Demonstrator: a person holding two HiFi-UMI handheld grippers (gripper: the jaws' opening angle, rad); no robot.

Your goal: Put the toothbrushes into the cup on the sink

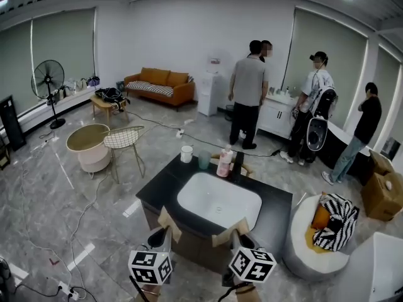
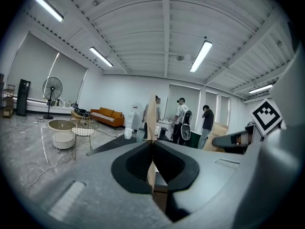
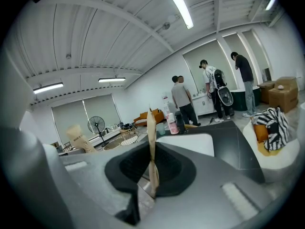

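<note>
Just short of the near edge of the black tabletop (image 1: 277,214), the left gripper (image 1: 167,223) and right gripper (image 1: 230,233) are held side by side, pointing across the white sink (image 1: 189,200). Both sets of jaws are clenched with nothing between the pads, as each gripper view shows. A white cup (image 1: 186,153) and a green-tinted tumbler (image 1: 204,160) stand at the far rim of the tabletop, near a pink bottle (image 1: 224,163). Which of the two is meant to take the brushes cannot be told. The toothbrushes themselves cannot be made out in any view at this range. The task appears to be at its opening step, with no brush picked up. The next move would likely call for bringing the grippers over the basin, finding the toothbrushes among the items at the far rim, and parting one set of jaws to take the first by its handle.
</note>
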